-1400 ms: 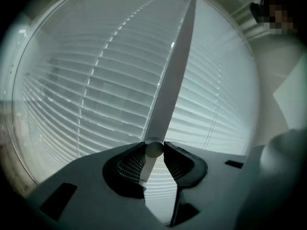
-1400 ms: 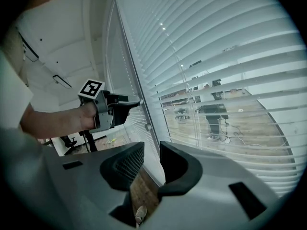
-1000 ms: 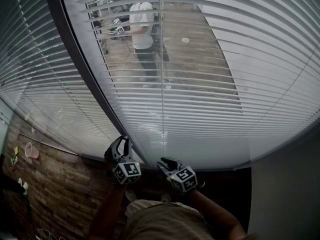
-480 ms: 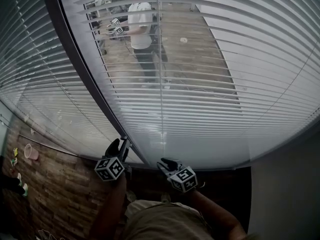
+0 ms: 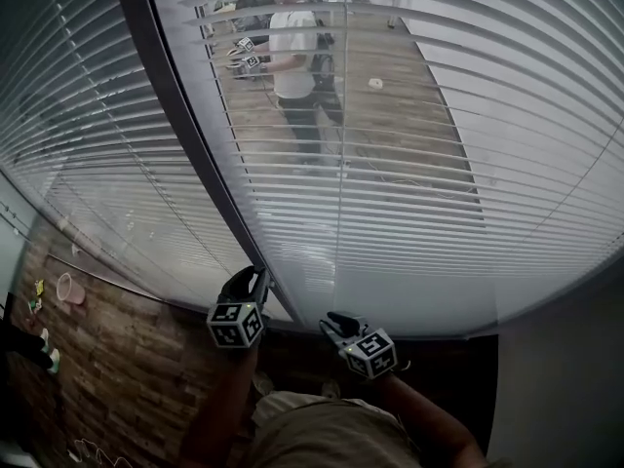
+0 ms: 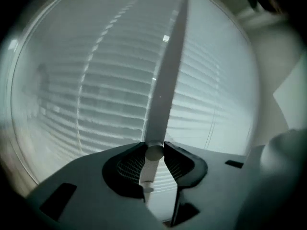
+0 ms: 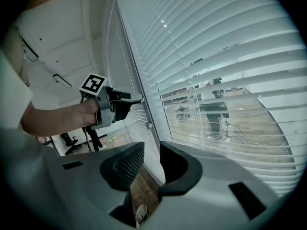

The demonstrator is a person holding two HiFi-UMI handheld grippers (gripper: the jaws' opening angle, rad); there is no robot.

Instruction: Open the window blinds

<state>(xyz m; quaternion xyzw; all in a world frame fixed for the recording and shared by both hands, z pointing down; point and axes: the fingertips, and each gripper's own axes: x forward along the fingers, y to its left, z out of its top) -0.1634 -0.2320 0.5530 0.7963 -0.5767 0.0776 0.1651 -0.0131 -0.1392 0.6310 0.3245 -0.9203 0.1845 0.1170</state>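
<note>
L tongs [image 5: 255, 279] [image 6: 154, 152] clamp the wand [image 6: 165, 80]. Their jaws have just been closing, and both pads now sit against the rod's round lower end. R tongs [image 5: 336, 318] [image 7: 151, 162] have their jaws nearly together w/ nothing btwn them. They hang just beside the L tongs, near the bottom edge of the blinds [image 5: 419, 164].

The wand is a pale, thin rod. In the L gripper view it runs from the jaws up and slightly right, across the slats. The R gripper view shows a bare forearm [image 7: 53, 119] holding the L tongs against the window's left edge.

The blinds are white horizontal slats that fill most of the head view, straight ahead of the person and hanging fully down. In the upper middle the slats are tilted enough to see btwn them: a figure [image 5: 297, 57] in a white top and dark trousers, w/ marker cubes at the hands. Can't tell if that is a reflection in the glass or someone beyond it. Elsewhere the slats look closed and bright.

A dark frame [image 5: 185, 135] runs diagonally at the blinds' left edge, w/ a 2nd set of blinds [image 5: 88, 144] past it. Below lies a wood floor [image 5: 117, 359], w/ a pink cup [image 5: 66, 288] far left. A grey wall [image 5: 556, 378] stands at right.
</note>
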